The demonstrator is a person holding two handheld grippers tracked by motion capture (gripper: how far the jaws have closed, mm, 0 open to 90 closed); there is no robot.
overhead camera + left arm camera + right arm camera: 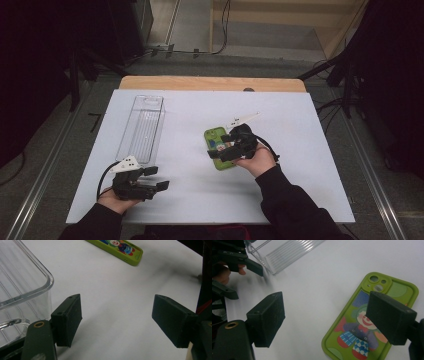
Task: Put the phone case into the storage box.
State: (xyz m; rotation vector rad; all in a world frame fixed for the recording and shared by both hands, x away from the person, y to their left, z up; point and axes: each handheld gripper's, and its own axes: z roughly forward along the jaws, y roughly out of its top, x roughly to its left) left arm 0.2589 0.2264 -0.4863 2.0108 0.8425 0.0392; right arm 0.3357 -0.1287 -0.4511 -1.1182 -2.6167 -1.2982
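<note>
- green phone case (218, 148) – lime-green, soft-looking w/ rounded corners, lying flat on the white table top, right of centre
- back side up: cartoon clown printed on it (red nose, blue/white checked trousers, purple top) (362, 327)
- camera cutout w/ 2 round lens holes at the far end, seen in the right gripper view; long axis runs roughly away from the person, tilted a bit
- clear plastic box (141, 128) – long, narrow, see-thru, ribbed floor, open top, standing upright left of centre, well apart from the case; looks empty
</note>
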